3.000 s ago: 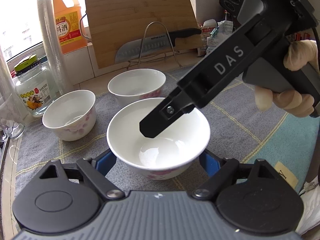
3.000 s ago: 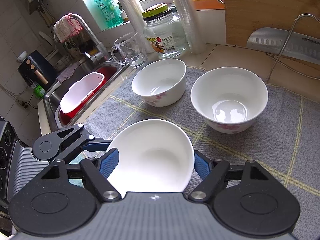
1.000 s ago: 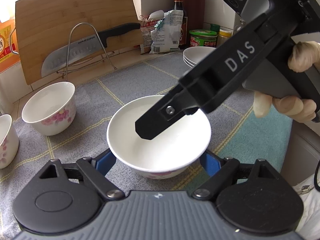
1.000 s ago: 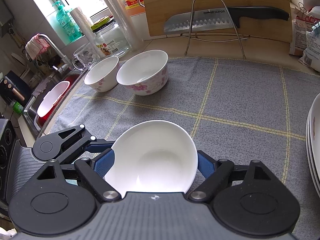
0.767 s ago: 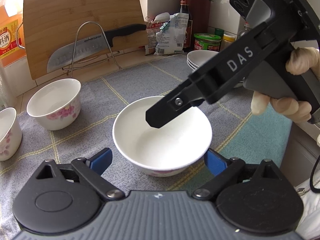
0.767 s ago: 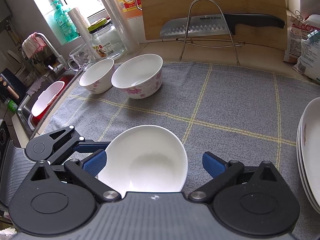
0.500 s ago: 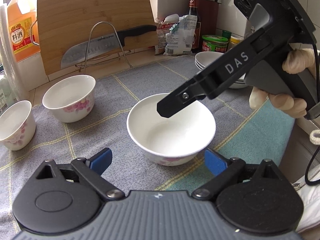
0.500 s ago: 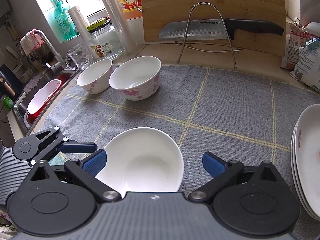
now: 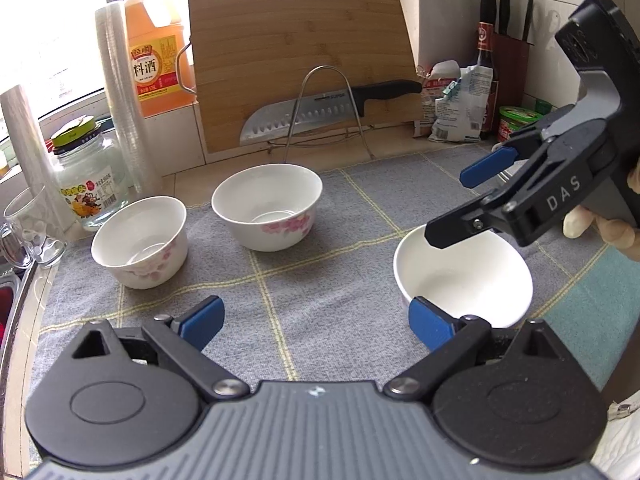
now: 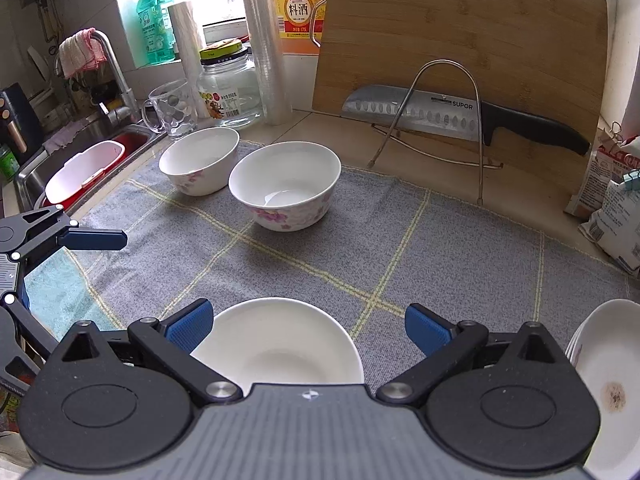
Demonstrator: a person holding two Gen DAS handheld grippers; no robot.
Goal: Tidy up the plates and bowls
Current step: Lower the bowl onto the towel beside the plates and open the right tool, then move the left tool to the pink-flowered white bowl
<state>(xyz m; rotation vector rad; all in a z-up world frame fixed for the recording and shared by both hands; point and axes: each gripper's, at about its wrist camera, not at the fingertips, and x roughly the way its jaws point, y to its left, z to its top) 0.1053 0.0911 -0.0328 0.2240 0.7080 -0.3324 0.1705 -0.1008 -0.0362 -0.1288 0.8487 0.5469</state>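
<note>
Three bowls sit on the grey checked mat [image 9: 320,216] that covers the counter, and I judge the step in hand to be the release: one bowl is set down and let go, two are yet to fetch. Both my claws stand wide apart and clamp nothing; their jaws have just been opening. In my right wrist view the released bowl [image 10: 276,344] rests on the mat at its near edge, between the blue pads of my right claw [image 10: 308,322] but touching neither. In my left wrist view my left claw [image 9: 316,318] hangs over bare mat with nothing between its pads, the same bowl just to the right of it.

Next I judge I must reach toward the far left corner of the mat, where the flowered bowl [image 9: 267,211] and the smaller flowered bowl [image 9: 140,240] stand side by side, and bring one over to nest in the released bowl. That calls for jaws set wide across a rim, a level lift, and a gentle set-down, since porcelain on porcelain will chip and slide.

My right view alone shows the stack of plates [image 10: 600,380] at the mat's right edge, with a brown smudge on the top plate, and the sink [image 10: 28,176] beyond the left edge. My left view alone shows the knife block [image 9: 508,40] at the back right and the person's fingers [image 9: 600,224] around my right claw's handle.
</note>
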